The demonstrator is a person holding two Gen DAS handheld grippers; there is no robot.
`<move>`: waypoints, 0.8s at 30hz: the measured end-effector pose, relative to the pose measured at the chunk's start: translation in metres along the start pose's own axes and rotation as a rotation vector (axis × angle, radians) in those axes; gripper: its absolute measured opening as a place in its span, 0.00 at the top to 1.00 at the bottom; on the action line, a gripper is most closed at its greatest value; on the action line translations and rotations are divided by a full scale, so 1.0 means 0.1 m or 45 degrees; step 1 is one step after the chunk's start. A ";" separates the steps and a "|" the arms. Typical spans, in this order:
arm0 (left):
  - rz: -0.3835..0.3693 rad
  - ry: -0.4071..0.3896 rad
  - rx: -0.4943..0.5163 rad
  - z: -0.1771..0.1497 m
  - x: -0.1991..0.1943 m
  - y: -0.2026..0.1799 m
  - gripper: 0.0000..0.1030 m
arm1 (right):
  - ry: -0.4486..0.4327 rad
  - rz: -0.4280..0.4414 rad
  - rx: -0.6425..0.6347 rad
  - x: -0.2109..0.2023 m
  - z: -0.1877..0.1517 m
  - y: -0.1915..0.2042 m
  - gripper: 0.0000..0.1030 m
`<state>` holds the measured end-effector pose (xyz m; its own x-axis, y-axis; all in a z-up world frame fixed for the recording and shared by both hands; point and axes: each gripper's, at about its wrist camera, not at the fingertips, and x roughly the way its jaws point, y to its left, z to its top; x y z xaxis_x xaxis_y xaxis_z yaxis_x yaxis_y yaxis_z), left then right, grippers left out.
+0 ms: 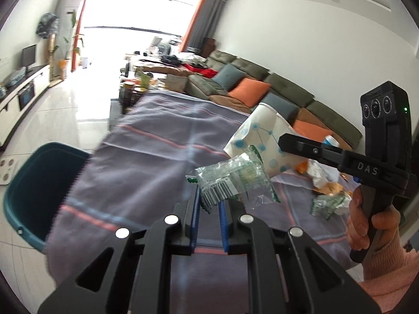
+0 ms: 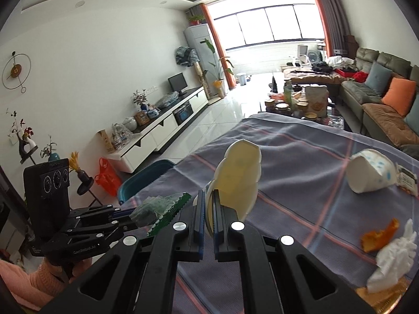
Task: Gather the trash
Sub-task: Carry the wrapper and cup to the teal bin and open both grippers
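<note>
A: Both hands loaded. Left hand-held gripper [image 1: 209, 204] is clamped on a clear plastic wrapper [image 1: 233, 180] with green print, pinched at its lower edge; most of it sticks up free above the pads.

B: And the right?

A: Right hand-held gripper [image 2: 208, 209] is clamped on a crushed paper cup [image 2: 239, 175], squeezed flat at the rim end, with the body standing up past the fingertips. In the left wrist view the same cup shows its blue dot pattern.

B: Where does it all go?

A: Teal bin [image 1: 34, 183] on the floor just beside the near-left corner of the worktop [image 1: 146, 157], which is covered in a grey cloth with pink stripes. Both pieces are held above the cloth, not yet over the bin.

B: Handling notes?

A: Judgement only: wrapper is featherlight, slippery, crinkly, and may cling to the pads when released. The cup is light and soft, already collapsed, so its flattened wall gives a sure hold.

B: What's left on the worktop?

A: A second paper cup [image 2: 371, 172] lying on its side, a piece of orange peel [image 2: 379, 238], a crumpled white tissue [image 2: 392, 259], and another wrapper [image 1: 327, 204]. Cup: take by the rim wall. Tissue: pinch the bulk. Peel: curled and limp, grip across the edge
</note>
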<state>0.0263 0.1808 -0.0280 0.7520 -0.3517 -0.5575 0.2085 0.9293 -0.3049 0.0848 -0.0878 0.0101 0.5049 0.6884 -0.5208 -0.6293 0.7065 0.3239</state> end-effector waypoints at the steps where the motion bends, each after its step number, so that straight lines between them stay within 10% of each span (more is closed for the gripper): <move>1: 0.024 -0.011 -0.010 0.01 -0.04 0.06 0.85 | -0.001 0.014 -0.010 0.04 0.03 0.03 0.95; 24: 0.404 -0.104 -0.238 0.12 -0.60 1.21 0.85 | 0.122 0.241 -0.116 1.10 0.45 0.80 0.95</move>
<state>0.0142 0.3158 -0.0228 0.8100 -0.0321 -0.5856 -0.1550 0.9512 -0.2666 0.1165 0.0517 0.0139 0.3172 0.7852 -0.5319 -0.7600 0.5459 0.3527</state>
